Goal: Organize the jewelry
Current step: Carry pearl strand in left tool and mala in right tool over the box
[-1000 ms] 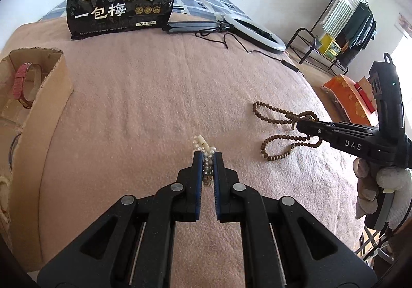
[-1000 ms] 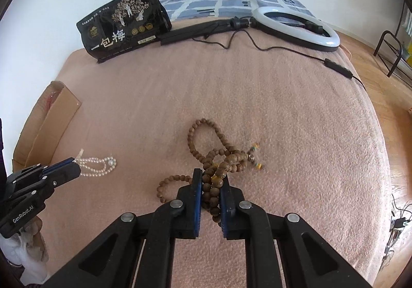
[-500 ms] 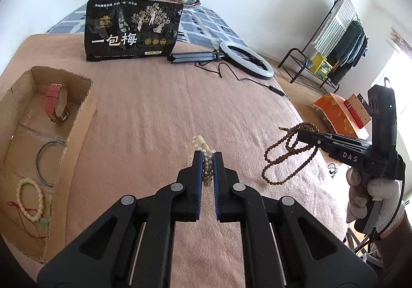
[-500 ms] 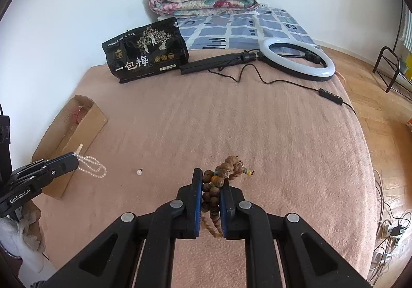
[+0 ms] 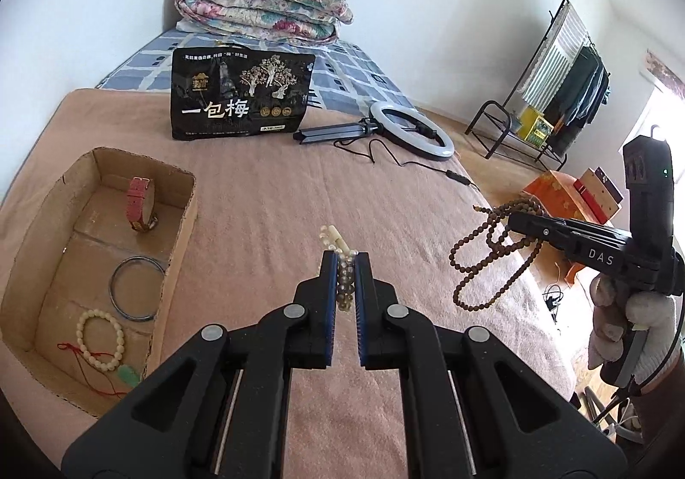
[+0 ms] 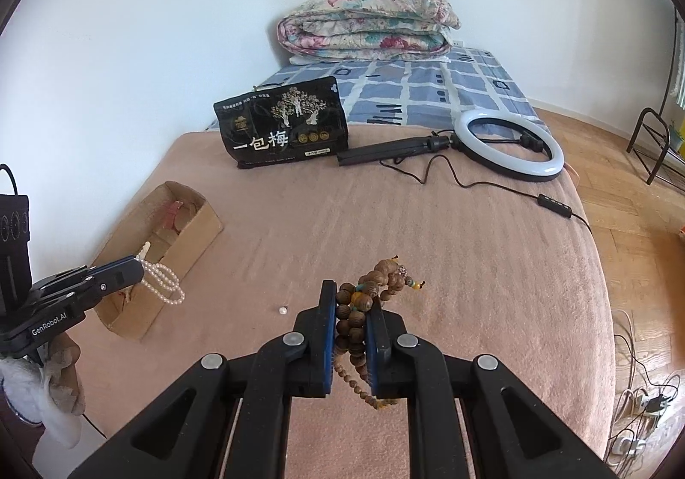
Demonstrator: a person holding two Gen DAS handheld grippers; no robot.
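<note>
My left gripper [image 5: 345, 258] is shut on a white pearl necklace [image 5: 338, 241], held above the pink blanket; in the right wrist view the pearls [image 6: 162, 282] hang from it over the near end of the cardboard box [image 6: 188, 239]. My right gripper [image 6: 349, 295] is shut on a brown wooden bead necklace [image 6: 364, 299], lifted clear of the bed; its loops [image 5: 483, 260] dangle at the right in the left wrist view. The box [image 5: 180, 230] holds a red-strap watch [image 5: 139, 203], a dark bangle [image 5: 137, 288] and a cream bead bracelet [image 5: 100, 333].
A single loose pearl [image 6: 282, 310] lies on the blanket [image 6: 428, 222]. A black snack bag [image 5: 242, 98], a ring light [image 5: 411, 130] with its cable and a folded quilt [image 5: 261, 4] are at the back. A clothes rack [image 5: 552, 93] stands right of the bed.
Both grippers have risen with their necklaces. The wooden beads have come off the blanket and hang free. The left gripper has moved up towards the box, showing its contents.
</note>
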